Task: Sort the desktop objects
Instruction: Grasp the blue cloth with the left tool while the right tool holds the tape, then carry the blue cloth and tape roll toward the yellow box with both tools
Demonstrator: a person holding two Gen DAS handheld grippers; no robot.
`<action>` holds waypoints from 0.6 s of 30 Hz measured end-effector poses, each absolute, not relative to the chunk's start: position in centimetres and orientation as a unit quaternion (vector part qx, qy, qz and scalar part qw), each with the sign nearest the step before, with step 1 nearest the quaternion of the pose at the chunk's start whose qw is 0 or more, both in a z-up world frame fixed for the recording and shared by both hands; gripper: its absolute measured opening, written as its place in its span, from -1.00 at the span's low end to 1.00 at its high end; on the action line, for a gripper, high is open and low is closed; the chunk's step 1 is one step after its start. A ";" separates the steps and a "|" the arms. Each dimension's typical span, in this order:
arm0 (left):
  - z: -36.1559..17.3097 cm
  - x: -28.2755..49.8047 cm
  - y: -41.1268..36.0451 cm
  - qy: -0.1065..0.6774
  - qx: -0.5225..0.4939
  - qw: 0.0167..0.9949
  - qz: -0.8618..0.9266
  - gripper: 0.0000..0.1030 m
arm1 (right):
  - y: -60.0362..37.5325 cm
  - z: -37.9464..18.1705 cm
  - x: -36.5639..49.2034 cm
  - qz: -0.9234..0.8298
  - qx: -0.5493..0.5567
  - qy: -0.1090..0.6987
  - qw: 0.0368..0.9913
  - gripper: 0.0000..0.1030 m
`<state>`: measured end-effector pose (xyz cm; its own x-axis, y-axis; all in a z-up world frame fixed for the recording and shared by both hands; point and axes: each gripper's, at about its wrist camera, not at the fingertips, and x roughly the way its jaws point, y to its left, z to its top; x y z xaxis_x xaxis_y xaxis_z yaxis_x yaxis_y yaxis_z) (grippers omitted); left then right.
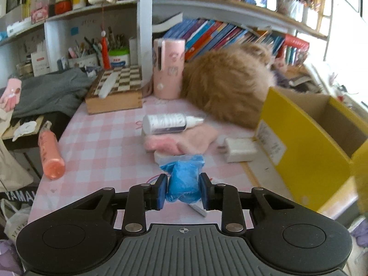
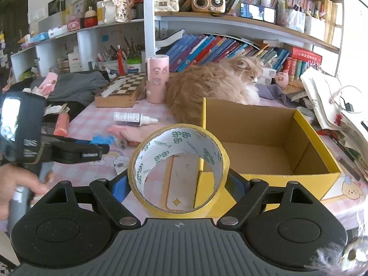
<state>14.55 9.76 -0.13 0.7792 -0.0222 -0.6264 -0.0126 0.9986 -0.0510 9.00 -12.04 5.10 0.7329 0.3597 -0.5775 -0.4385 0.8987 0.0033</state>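
left gripper (image 1: 183, 192) clamped on blue wad (image 1: 184, 184), just off the table | right gripper (image 2: 178, 184) wide, gripping tape roll (image 2: 178, 172) by box (image 2: 271, 147) front edge | box looks empty, so barely started | bottles (image 1: 164, 123), charger (image 1: 240, 149), pink cloth (image 1: 181, 141) left mid-table

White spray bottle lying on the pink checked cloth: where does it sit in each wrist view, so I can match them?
Left wrist: white spray bottle at centre, nozzle pointing right, in front of the cat.
Right wrist: spray bottle left of centre, beyond the tape roll.
Shared landmark: pink cylinder beside the chessboard box.
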 end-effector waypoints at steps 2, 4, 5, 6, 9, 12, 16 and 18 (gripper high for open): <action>0.5 13.7 9.6 0.328 -0.032 0.944 -0.012 -0.46 | -12.2 5.0 8.6 0.213 -0.063 0.297 0.929 0.60; 0.8 12.9 9.3 0.326 -0.033 0.945 -0.025 -0.46 | -12.4 4.8 8.2 0.209 -0.061 0.299 0.929 0.60; 0.9 12.6 9.1 0.325 -0.031 0.945 -0.032 -0.46 | -12.5 4.7 7.9 0.207 -0.059 0.300 0.929 0.60; 1.0 12.2 8.9 0.324 -0.029 0.945 -0.040 -0.46 | -12.6 4.6 7.7 0.204 -0.057 0.302 0.930 0.60; 1.0 11.1 8.3 0.324 -0.021 0.944 -0.058 -0.46 | -12.9 4.0 6.8 0.193 -0.052 0.305 0.931 0.60; 0.7 9.9 7.7 0.329 -0.013 0.942 -0.073 -0.46 | -13.2 3.3 5.7 0.172 -0.039 0.321 0.930 0.60; 0.2 8.6 7.3 0.341 -0.013 0.936 -0.088 -0.46 | -14.1 2.2 4.5 0.145 -0.023 0.343 0.928 0.60; 0.3 7.8 7.0 0.341 -0.012 0.935 -0.100 -0.46 | -14.6 1.9 4.1 0.127 -0.013 0.353 0.927 0.60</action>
